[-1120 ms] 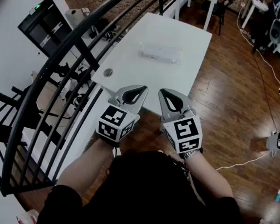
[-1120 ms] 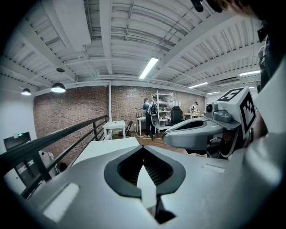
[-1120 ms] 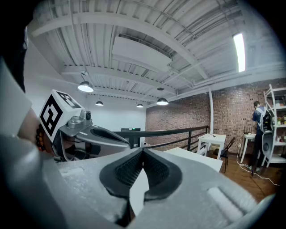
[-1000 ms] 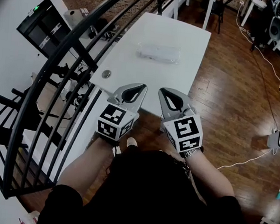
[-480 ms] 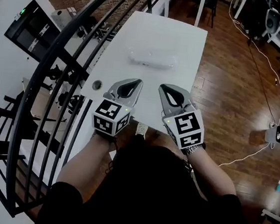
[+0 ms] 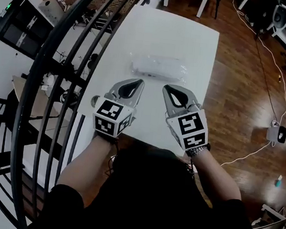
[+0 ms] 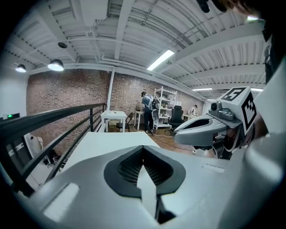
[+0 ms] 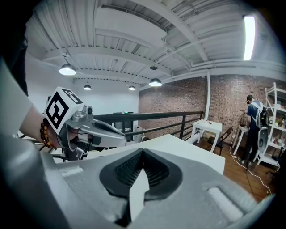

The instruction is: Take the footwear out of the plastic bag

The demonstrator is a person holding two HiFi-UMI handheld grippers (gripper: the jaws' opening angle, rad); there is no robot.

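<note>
A clear plastic bag with pale footwear inside lies flat in the middle of the white table. My left gripper and right gripper hover side by side over the table's near part, just short of the bag, both shut with nothing between the jaws. In the left gripper view the shut left gripper fills the lower frame and the right gripper shows at the right. In the right gripper view the shut right gripper is low and the left gripper is at the left. The bag is hidden in both gripper views.
A black metal railing curves along the table's left side, with equipment below it. Wooden floor with white cables lies to the right. A small white table, shelves and people stand far off. A round grommet sits at the table's near left.
Both grippers have moved forward over the table's near edge toward the bag, still shut. The bag now lies closer in the head view.
</note>
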